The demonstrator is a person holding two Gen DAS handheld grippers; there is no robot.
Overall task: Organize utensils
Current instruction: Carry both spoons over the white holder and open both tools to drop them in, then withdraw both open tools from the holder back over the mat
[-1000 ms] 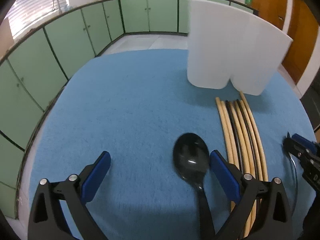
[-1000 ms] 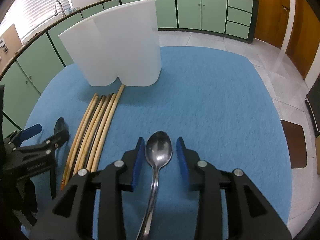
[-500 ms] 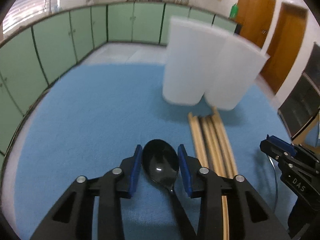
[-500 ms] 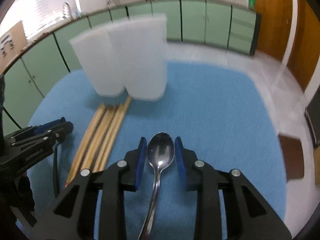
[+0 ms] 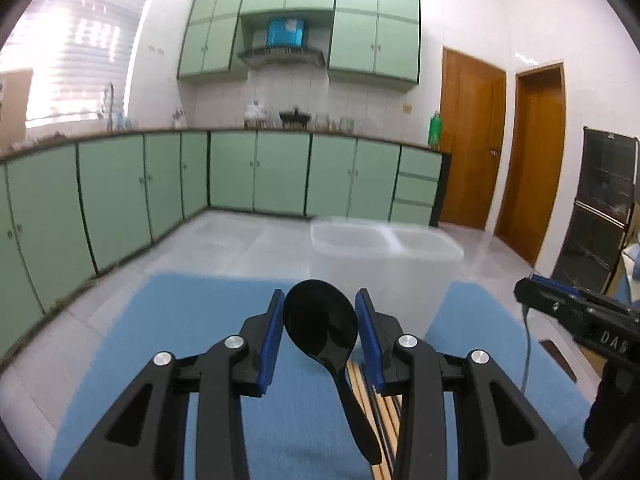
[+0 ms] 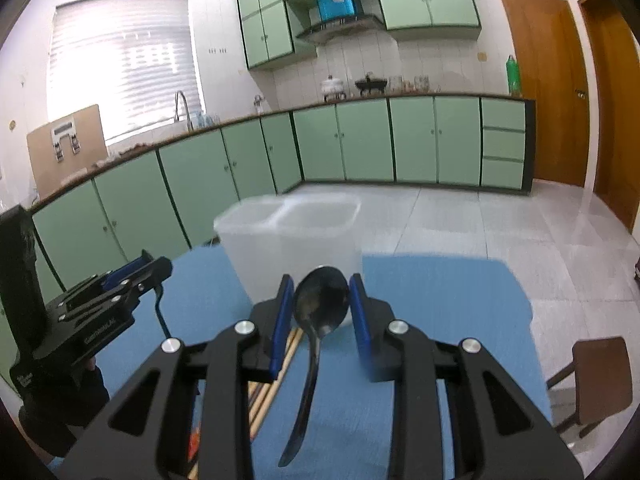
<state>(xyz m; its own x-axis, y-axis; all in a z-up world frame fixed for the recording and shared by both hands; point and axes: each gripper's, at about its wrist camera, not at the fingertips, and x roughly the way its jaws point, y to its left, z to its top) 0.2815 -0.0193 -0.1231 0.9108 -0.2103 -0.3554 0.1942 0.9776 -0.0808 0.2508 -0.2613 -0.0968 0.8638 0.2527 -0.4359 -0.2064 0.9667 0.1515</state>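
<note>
Left hand-held gripper (image 5: pixel 320 320) clamped on black spoon (image 5: pixel 321 324); right hand-held gripper (image 6: pixel 320 306) clamped on metal spoon (image 6: pixel 320 306), facing white container (image 6: pixel 288 240).

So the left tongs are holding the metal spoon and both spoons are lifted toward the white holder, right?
Not quite. The left tongs grip the black spoon, as the left wrist view shows; the metal spoon is in the right tongs. Both are lifted toward the white holder.

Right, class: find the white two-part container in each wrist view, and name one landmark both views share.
Left wrist: container sits right of centre, behind the left gripper and its black spoon.
Right wrist: container sits left of centre, behind the right gripper and its metal spoon.
Shared landmark: chopsticks on the blue mat.
</note>
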